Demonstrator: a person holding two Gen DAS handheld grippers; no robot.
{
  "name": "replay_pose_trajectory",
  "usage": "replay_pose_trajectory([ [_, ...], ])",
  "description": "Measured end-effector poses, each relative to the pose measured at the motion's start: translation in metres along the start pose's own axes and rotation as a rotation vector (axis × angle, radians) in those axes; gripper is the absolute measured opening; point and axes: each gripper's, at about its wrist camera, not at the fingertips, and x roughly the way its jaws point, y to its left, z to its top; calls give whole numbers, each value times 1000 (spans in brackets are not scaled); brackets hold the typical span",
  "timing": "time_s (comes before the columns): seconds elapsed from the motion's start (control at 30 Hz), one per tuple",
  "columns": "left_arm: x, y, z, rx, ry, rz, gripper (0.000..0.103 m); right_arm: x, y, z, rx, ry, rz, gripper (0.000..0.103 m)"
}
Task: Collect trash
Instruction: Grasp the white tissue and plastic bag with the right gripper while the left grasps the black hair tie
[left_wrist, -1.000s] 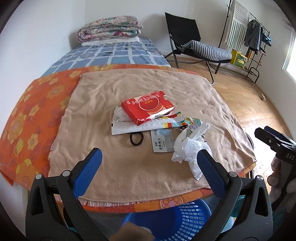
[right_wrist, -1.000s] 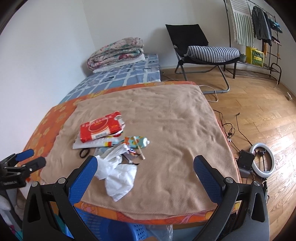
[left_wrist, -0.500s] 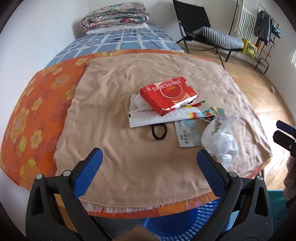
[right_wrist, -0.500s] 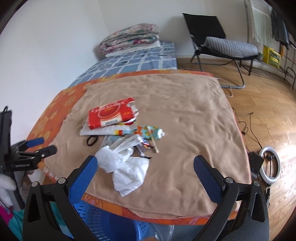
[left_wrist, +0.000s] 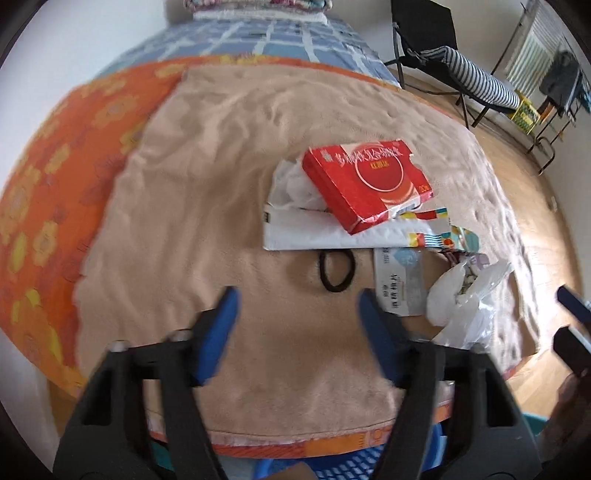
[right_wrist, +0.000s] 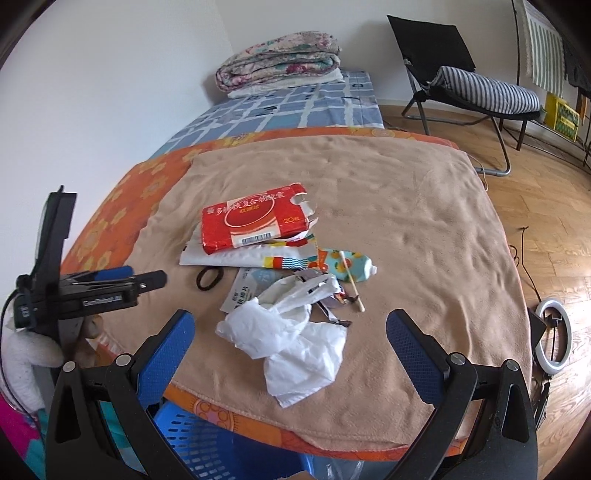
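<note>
A pile of trash lies on a tan blanket (left_wrist: 221, 184): a red box (left_wrist: 367, 188) (right_wrist: 255, 225) on a white mailer (left_wrist: 332, 230), a black hair tie (left_wrist: 336, 271) (right_wrist: 208, 278), a printed sachet (left_wrist: 400, 280) and a crumpled white plastic bag (left_wrist: 465, 299) (right_wrist: 295, 332). My left gripper (left_wrist: 297, 293) hovers just short of the hair tie, its jaws closing with nothing between them. My right gripper (right_wrist: 290, 321) stands open above the plastic bag, not touching it. Each gripper shows at the edge of the other's view.
A blue slotted basket (right_wrist: 192, 435) (left_wrist: 351, 465) sits below the blanket's near edge. A small tube (right_wrist: 347, 266) and a wooden stick (right_wrist: 352, 284) lie beside the bag. A folding chair (right_wrist: 461, 74), a ring light (right_wrist: 554, 341) and cables occupy the wooden floor at right.
My left gripper has dropped and moved in toward the hair tie, and its jaws have narrowed. My right gripper has come closer to the plastic bag, jaws unchanged.
</note>
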Motion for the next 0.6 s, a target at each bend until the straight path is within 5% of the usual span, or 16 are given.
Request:
replay_pose_trajectory([
  [0.23, 27, -2, 17, -70, 48, -20, 32, 31, -2, 6, 64, 102, 27, 103],
  [0.4, 48, -1, 23, -136, 96, -57, 31, 47, -4, 7, 90, 151, 24, 103],
  [0.6, 62, -12, 28, -113, 95, -12, 24, 60, -9, 11, 126, 174, 24, 102],
])
